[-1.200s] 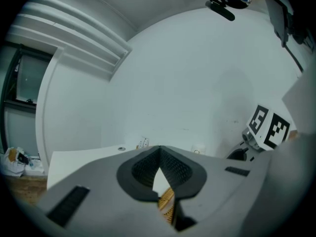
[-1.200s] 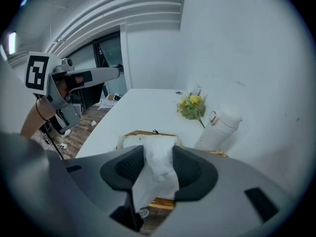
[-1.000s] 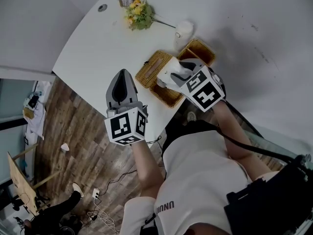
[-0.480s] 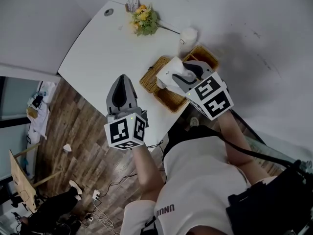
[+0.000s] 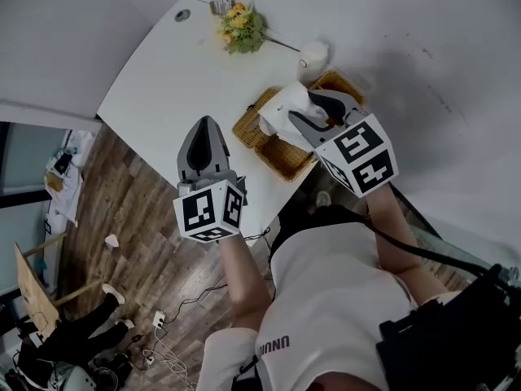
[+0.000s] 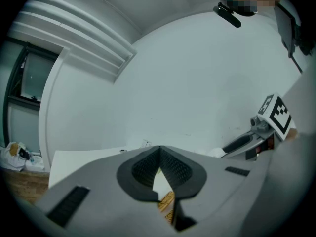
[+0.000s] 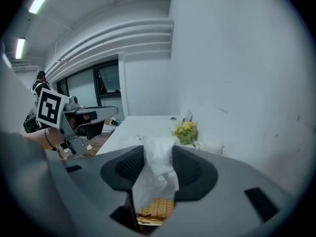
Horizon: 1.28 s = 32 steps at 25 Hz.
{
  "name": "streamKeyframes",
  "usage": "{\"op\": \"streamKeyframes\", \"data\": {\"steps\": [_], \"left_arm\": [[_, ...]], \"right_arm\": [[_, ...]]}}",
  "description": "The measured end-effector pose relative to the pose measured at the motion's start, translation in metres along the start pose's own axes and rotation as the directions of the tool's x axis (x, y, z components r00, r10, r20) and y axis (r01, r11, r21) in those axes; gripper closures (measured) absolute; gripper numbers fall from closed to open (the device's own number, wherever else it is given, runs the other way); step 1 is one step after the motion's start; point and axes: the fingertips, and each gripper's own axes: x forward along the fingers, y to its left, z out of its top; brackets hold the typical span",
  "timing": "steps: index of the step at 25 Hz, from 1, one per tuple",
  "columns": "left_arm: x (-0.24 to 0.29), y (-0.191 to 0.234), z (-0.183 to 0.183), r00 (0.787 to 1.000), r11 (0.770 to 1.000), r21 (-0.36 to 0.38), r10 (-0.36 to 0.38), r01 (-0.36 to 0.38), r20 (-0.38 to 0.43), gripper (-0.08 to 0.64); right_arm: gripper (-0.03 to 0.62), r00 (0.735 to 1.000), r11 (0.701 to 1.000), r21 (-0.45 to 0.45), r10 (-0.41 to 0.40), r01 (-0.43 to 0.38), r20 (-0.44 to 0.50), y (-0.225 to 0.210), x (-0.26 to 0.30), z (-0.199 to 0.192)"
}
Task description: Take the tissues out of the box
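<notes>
- Starting closest, I read what looks like "UNNU" on the white shirt hem (image 5: 275, 345).
- My left gripper (image 6: 159, 157) is pinched shut on nothing, well apart from the box.
- My right gripper (image 7: 159, 162) clamps the crumpled white tissue (image 7: 157, 177), which hangs lengthwise down toward the tan woven wicker box (image 5: 286, 158) directly beneath.
- The small card by the yellow flowers (image 5: 242, 27) is unreadable.

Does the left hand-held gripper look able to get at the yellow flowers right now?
Probably yes. Only bare white table lies between the left hand-held gripper and the flowers; the right hand-held gripper, holding a tissue, is off to the side over the wicker basket. The left jaws are shut, though.
</notes>
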Motion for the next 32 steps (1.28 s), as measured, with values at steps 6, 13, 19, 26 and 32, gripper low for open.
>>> {"op": "streamKeyframes", "data": {"steps": [6, 13, 19, 26, 32], "left_arm": [[-0.003, -0.001, 0.001, 1.000, 1.000, 0.006, -0.002, 0.002, -0.003, 0.548], [-0.008, 0.000, -0.001, 1.000, 1.000, 0.008, 0.002, -0.002, -0.007, 0.548], [-0.009, -0.002, -0.001, 1.000, 1.000, 0.010, -0.004, 0.004, -0.008, 0.548], [-0.010, -0.003, -0.002, 1.000, 1.000, 0.010, -0.011, 0.011, -0.013, 0.548], [-0.008, -0.003, -0.001, 1.000, 1.000, 0.013, -0.012, 0.012, -0.011, 0.548]], "right_arm": [[0.396, 0.998, 1.000, 0.004, -0.006, 0.005, 0.061, 0.000, -0.009, 0.015], [0.396, 0.994, 1.000, 0.022, 0.004, -0.007, 0.106, 0.004, -0.021, 0.025], [0.396, 0.993, 1.000, 0.015, 0.006, -0.008, 0.119, 0.007, -0.026, 0.030], [0.396, 0.993, 1.000, 0.017, 0.004, -0.006, 0.114, 0.008, -0.027, 0.029], [0.396, 0.994, 1.000, 0.014, 0.007, -0.009, 0.112, 0.008, -0.027, 0.029]]}}
